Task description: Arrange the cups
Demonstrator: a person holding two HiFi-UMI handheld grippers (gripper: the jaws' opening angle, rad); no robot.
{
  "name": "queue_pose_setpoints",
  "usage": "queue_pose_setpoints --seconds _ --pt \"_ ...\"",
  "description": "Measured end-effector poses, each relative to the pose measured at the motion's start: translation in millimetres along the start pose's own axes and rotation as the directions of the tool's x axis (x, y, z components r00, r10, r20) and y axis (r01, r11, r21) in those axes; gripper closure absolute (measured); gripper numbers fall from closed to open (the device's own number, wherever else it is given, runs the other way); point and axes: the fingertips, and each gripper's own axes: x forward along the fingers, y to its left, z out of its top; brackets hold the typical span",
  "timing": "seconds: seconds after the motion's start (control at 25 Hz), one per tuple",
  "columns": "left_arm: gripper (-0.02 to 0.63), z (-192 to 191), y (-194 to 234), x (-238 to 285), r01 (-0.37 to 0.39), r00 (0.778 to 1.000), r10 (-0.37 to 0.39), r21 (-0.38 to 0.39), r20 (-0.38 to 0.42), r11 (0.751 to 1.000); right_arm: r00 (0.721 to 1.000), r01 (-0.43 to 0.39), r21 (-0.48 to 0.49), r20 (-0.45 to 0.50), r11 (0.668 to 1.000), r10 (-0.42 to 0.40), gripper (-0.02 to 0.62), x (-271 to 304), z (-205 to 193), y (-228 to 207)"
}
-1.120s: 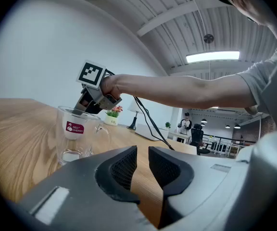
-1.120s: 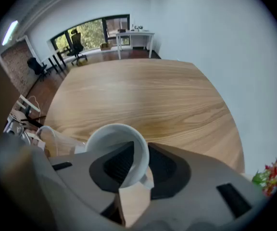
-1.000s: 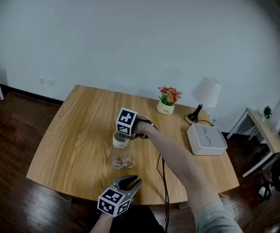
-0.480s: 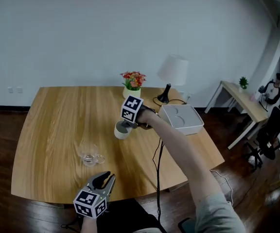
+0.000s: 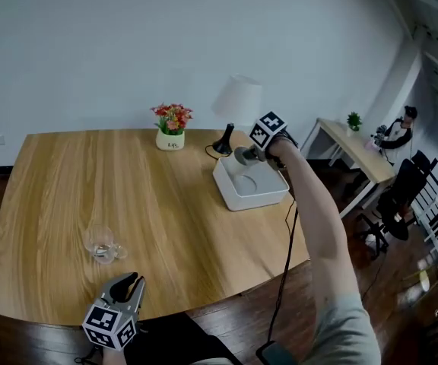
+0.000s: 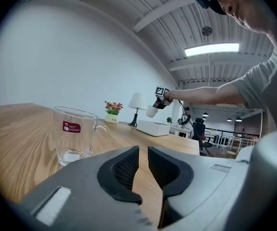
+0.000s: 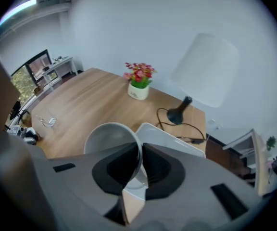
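Observation:
My right gripper [image 5: 251, 153] is shut on the wall of a white cup [image 5: 242, 157] and holds it tilted in the air above the white tray [image 5: 258, 195] at the table's right side. In the right gripper view the cup's rim [image 7: 110, 139] sits pinched between the pads, with the tray [image 7: 181, 147] just beyond. A clear glass mug [image 5: 101, 243] with a red label stands alone near the table's front left. My left gripper [image 5: 128, 286] hovers at the front edge, a little short of the glass mug [image 6: 76, 134], its jaws shut on nothing.
A lamp [image 5: 234, 101] with a black base and cable stands behind the tray, with a small flower pot [image 5: 172, 128] to its left. Past the table's right edge are a side desk [image 5: 356, 147], office chairs and a person.
My right gripper carried the white cup from beside the glass mug up and to the right, over the white tray. The head view swung right. My left gripper stayed put.

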Motion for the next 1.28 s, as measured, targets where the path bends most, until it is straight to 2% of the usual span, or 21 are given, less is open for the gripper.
queue_pose_setpoints --seconds 0.12,0.32,0.64,0.8,0.92,1.28 --pt "0.537 0.3 0.2 -1.8 0.000 1.000 0.000 -0.015 0.007 1.000 0.999 0.036 0.071 -0.029 0.997 -0.034 0.555 3.5 -20.7 -35.8" --pt "0.537 0.4 -0.3 -2.2 -0.015 1.000 0.015 0.009 -0.004 1.000 1.000 0.003 0.128 -0.024 0.992 0.000 0.555 33.0 -21.7 -55.3" --pt "0.554 5.2 2.6 -1.9 -0.043 0.999 0.043 0.023 -0.003 0.999 0.999 -0.032 0.112 -0.035 0.993 0.036 0.555 54.2 5.4 -62.1" --pt "0.555 6.0 2.0 -0.6 -0.048 0.999 0.048 0.028 -0.004 0.998 0.996 -0.055 0.122 -0.067 0.991 0.064 0.554 64.7 2.6 -65.2" --pt "0.555 7.6 1.8 -1.2 -0.051 0.999 0.051 0.027 0.001 0.998 0.996 -0.066 0.134 -0.055 0.989 0.074 0.554 69.2 1.6 -69.6" --pt "0.555 7.4 1.5 -1.0 -0.048 0.999 0.048 0.029 -0.001 0.998 1.000 -0.004 0.095 -0.009 0.995 0.005 0.525 67.8 6.7 -77.3"
